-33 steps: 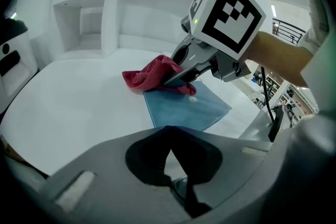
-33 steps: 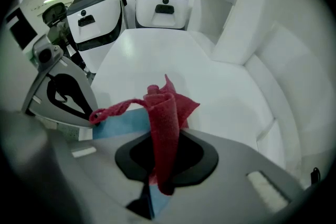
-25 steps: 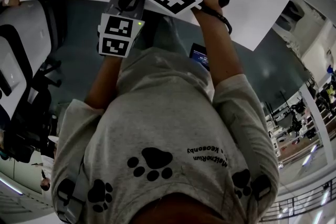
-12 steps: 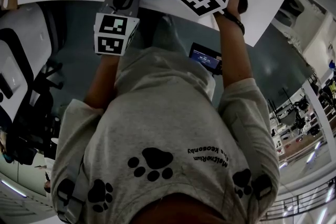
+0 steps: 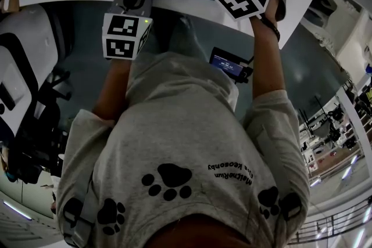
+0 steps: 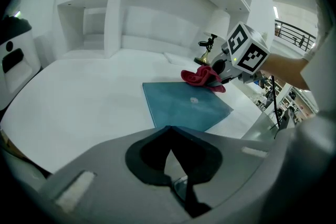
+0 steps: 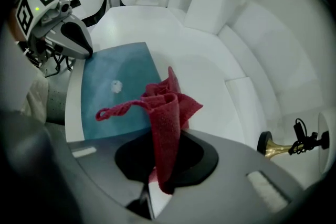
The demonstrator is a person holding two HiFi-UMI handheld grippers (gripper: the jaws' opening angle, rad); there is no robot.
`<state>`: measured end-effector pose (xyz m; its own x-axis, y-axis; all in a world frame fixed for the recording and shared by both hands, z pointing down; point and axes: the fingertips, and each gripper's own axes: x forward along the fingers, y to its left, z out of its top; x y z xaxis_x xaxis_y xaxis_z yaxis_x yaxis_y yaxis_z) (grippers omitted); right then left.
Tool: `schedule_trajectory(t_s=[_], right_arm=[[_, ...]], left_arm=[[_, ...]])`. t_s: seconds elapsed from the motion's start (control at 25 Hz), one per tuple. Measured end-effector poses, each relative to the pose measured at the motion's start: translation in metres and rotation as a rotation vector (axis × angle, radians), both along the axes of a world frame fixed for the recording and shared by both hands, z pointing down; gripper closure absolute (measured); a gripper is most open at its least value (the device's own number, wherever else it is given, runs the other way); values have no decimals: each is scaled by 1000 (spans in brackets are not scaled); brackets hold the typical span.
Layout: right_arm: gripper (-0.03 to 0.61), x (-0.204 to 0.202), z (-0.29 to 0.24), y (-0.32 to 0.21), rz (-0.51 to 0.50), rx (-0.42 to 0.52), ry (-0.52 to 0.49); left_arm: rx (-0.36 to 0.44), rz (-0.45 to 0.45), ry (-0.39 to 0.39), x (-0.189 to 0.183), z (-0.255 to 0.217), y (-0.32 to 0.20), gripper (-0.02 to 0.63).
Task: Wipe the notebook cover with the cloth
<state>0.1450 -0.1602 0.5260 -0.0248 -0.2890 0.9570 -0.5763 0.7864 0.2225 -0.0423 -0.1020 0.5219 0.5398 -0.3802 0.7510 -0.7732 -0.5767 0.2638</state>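
Room left, crowd right.
Bare desk lies wide open left of the notebook; the right hand-held gripper and its cloth block the notebook's far right corner, shelf uprights wall the back, a brass stand sits beyond.

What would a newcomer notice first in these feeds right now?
The red cloth stands out, bunched and clamped in the right gripper at one edge of the blue notebook. The notebook lies flat on the white table, with a small pale spot on its cover. The left gripper, shut and empty, is on the notebook's opposite side.
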Motion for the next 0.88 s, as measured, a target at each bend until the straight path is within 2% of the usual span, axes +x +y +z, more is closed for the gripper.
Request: schedule_trajectory(t_s=[0.36, 0.52, 0.68, 0.88], right_arm=[[534, 41, 3, 11, 97, -33, 39], [534, 57, -7, 18, 143, -16, 44], [534, 49, -32, 16, 148, 36, 5], [534, 18, -72, 6, 61, 124, -23]], left_arm=[[10, 12, 4, 5, 0, -4, 614], [12, 18, 4, 6, 2, -5, 614], [9, 26, 1, 7, 3, -4, 614], [19, 30, -3, 8, 1, -7, 614]])
